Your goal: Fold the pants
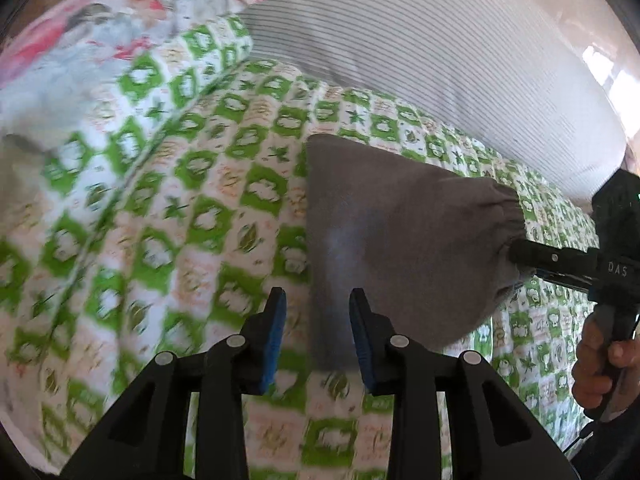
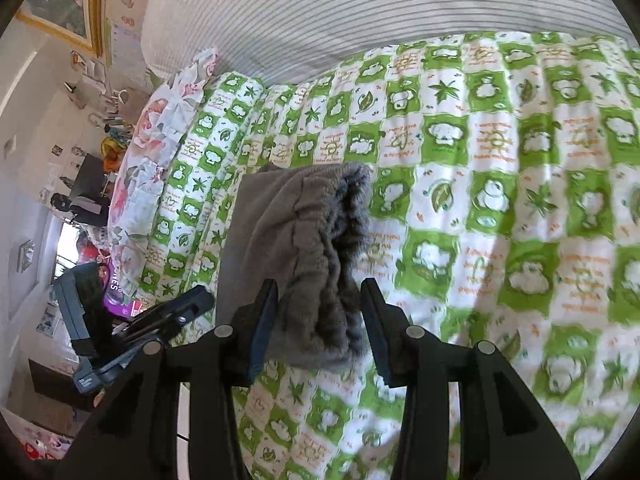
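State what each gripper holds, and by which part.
Left gripper: nothing; open jaws straddle the grey pants' folded edge. Right gripper: jaws flank the elastic waistband; a grip cannot be told.

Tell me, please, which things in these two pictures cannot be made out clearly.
- Grey pants, left wrist view: the near lower edge blurs behind the left gripper.
- Pants, right wrist view: the near end lies between the fingers of the right gripper; contact with the pads is unclear.
- Green quilt, left wrist view: its print is smeared by motion.
- Shelf clutter, right wrist view: too small to identify.
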